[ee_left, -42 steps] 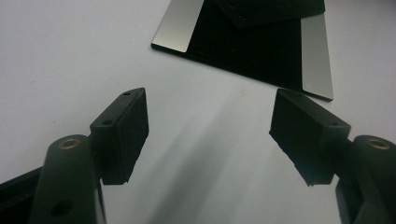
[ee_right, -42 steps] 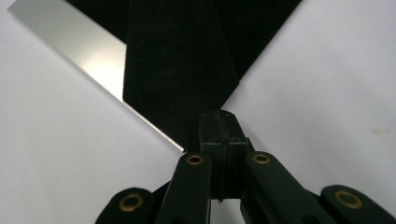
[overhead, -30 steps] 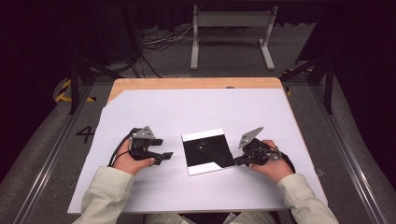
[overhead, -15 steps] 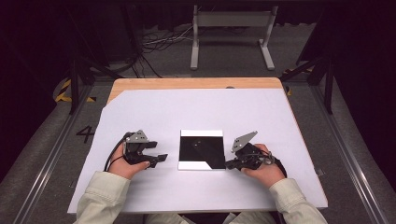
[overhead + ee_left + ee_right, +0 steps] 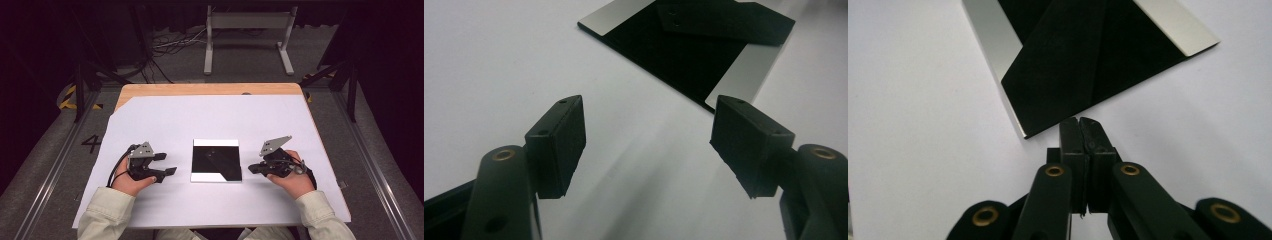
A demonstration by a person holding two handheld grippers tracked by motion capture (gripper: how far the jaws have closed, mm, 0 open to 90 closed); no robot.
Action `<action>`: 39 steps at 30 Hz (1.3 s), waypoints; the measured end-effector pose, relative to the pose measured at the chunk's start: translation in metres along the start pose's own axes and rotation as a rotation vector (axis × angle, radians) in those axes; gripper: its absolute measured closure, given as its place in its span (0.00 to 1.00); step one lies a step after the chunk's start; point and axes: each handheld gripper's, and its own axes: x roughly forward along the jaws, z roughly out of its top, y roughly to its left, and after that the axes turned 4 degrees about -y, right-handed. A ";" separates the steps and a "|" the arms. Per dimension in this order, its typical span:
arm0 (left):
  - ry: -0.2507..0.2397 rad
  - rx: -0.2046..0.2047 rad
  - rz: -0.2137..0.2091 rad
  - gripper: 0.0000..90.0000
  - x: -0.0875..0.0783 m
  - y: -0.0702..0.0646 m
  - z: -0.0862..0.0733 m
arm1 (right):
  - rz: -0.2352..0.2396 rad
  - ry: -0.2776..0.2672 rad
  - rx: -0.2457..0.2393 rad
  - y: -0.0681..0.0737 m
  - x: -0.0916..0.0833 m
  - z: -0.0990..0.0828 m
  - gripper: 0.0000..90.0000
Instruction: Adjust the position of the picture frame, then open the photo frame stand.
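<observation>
Resting my right gripper (image 5: pixel 251 168) at three o'clock of the square mirror (image 5: pixel 216 160), its jaws pressed together on nothing and just beginning to part; my left gripper (image 5: pixel 169 164) waits wide at nine o'clock. Next, I judge, comes gripping an edge.

My right gripper (image 5: pixel 256 169) has let go of the black square plate (image 5: pixel 216 160), which now lies flat and square beside it.

The top edge of both gripper views is cutting off the far part of the mirror tile (image 5: pixel 684 55).
</observation>
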 end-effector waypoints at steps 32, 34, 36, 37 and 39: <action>0.001 -0.009 -0.004 0.33 0.004 0.001 -0.003 | 0.035 0.105 0.016 0.016 -0.004 0.005 0.86; 0.001 -0.009 -0.004 0.33 0.003 0.001 -0.004 | 0.041 0.123 0.010 0.017 -0.001 0.005 0.87; 0.001 -0.009 -0.003 0.33 0.003 0.001 -0.004 | 0.042 0.136 0.008 0.018 0.000 0.005 0.89; 0.005 -0.015 -0.001 0.33 0.003 0.001 -0.004 | 0.055 0.169 0.011 0.020 0.006 0.005 0.93; 0.008 -0.016 -0.004 0.33 0.003 0.001 -0.005 | 0.060 0.191 0.010 0.022 0.009 0.005 0.93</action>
